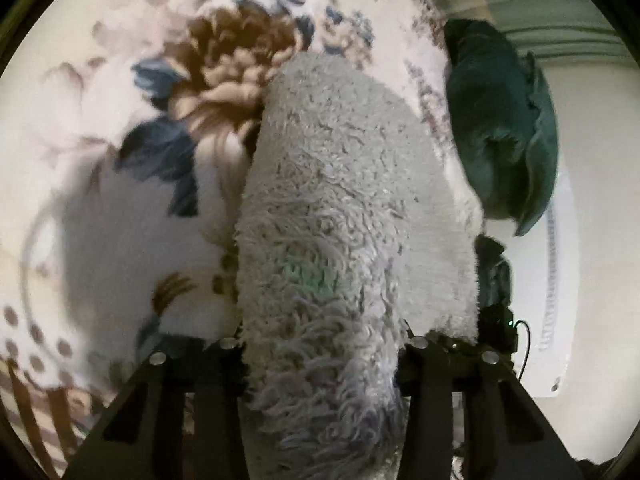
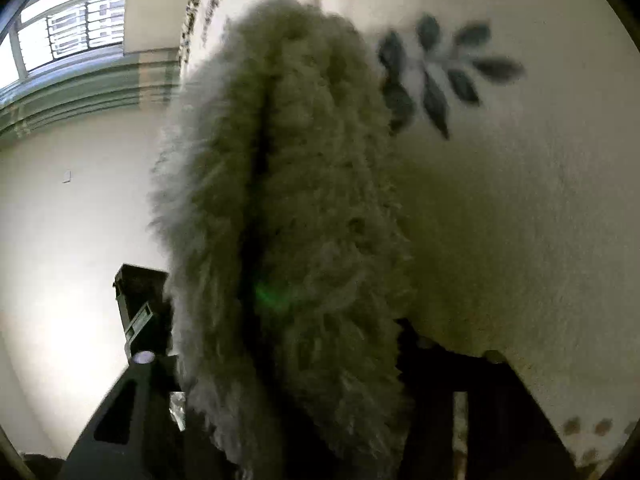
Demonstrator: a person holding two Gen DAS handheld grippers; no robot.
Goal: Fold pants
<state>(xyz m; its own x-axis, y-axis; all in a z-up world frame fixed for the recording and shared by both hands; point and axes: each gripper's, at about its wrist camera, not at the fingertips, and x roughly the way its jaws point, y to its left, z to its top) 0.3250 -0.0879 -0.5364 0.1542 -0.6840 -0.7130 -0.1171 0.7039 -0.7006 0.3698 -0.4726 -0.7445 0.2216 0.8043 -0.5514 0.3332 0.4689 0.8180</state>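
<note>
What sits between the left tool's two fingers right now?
The fluffy grey pants, bunched between the left tool's fingers, filling the gap in the left wrist view above the floral blanket.

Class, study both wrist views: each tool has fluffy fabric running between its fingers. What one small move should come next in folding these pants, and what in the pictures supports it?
Probably lower both tools together so the fluffy grey pants settle flat on the floral blanket. The left tool and right tool each appear to grip a thick bunch of fabric, which looks raised off the blanket and casts shadow onto it, so laying it down seems next.
</note>
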